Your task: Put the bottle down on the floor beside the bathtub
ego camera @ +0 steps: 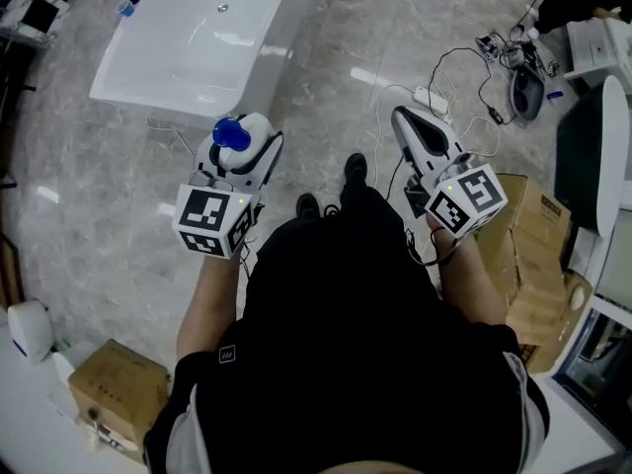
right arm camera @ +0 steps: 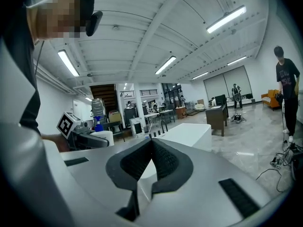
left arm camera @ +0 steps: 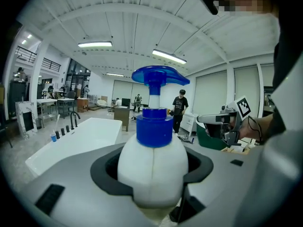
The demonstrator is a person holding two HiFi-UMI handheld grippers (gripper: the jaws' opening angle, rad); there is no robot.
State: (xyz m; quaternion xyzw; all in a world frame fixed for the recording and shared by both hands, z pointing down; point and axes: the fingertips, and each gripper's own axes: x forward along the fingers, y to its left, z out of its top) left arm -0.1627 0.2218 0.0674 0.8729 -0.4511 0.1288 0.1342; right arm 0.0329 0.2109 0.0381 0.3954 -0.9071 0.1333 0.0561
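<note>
A white bottle (ego camera: 247,131) with a blue pump top (ego camera: 231,133) sits between the jaws of my left gripper (ego camera: 243,138), which is shut on its round body. In the left gripper view the bottle (left arm camera: 152,167) stands upright and fills the middle. The white bathtub (ego camera: 197,42) lies ahead and to the left on the grey marble floor, and it also shows as a long white bathtub (left arm camera: 78,143) beyond the jaws. My right gripper (ego camera: 405,118) is held beside the left one, its jaws shut and empty, with the pads (right arm camera: 163,161) meeting at the tip.
Cables and a power strip (ego camera: 464,77) lie on the floor ahead right. Cardboard boxes (ego camera: 528,265) stand at the right and another box (ego camera: 118,393) at the lower left. Small bottles (left arm camera: 61,134) line the tub's rim. People (left arm camera: 180,109) stand far off.
</note>
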